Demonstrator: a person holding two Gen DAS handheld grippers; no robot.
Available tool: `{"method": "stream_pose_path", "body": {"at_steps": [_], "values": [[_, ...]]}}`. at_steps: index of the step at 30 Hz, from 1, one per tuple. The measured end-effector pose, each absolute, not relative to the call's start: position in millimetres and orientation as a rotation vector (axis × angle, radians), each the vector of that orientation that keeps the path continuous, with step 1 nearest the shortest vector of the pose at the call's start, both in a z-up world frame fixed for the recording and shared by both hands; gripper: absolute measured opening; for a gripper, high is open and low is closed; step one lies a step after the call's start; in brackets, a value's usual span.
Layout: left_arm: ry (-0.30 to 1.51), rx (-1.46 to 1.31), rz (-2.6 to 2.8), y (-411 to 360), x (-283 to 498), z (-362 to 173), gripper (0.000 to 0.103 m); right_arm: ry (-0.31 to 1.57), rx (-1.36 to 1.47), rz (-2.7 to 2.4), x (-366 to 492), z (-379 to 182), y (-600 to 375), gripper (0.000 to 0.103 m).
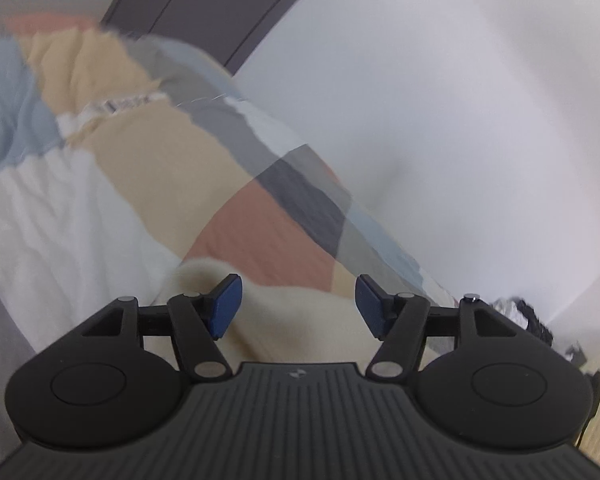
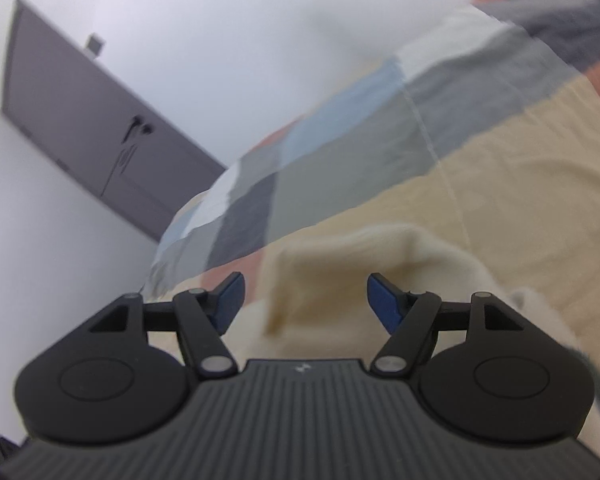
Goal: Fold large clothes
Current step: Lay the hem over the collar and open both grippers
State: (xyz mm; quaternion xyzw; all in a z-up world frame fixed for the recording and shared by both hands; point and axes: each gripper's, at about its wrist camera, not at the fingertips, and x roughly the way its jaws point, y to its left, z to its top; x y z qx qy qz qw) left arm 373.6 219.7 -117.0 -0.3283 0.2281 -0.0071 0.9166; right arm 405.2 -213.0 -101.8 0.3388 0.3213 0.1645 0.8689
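A cream, fleecy garment [image 1: 296, 320] lies on a patchwork bedspread [image 1: 148, 160] of beige, terracotta, grey, blue and white blocks. My left gripper [image 1: 298, 306] hovers just over the garment, jaws wide apart, blue pads [image 1: 226, 304] clear of the cloth. In the right wrist view the same cream garment [image 2: 328, 276] shows a folded, raised edge ahead of my right gripper [image 2: 306, 302], which is open too, with the cloth lying below and between its blue pads [image 2: 384, 306] and not pinched. Both views are blurred.
A white wall [image 1: 440, 100] runs along the far side of the bed [image 2: 520, 160]. A grey door [image 2: 100, 128] with a dark handle stands beyond. Dark clutter [image 1: 528, 316] sits on the floor at the right edge of the left wrist view.
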Motion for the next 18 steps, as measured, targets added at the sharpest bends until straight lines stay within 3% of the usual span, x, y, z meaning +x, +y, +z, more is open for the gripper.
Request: {"method": "stream_pose_path", "body": {"at_steps": [6,13,15,18], "values": [[0.588,-0.436,-0.099,175,350,-107,0.069,0.699,0.495,0.341,378,-82,-201,0.071],[0.65,-0.27,-0.053,138,343,-133,0.069,0.776,0.393,0.339,387,-103,-190,0.07],[0.655,-0.254,-0.026,136,355,-138,0.069,0.78,0.36,0.327,395,-109,-185,0.064],[0.684,-0.297,0.022,143,379,-144,0.068,0.793,0.314,0.325,408,-120,-177,0.048]]}}
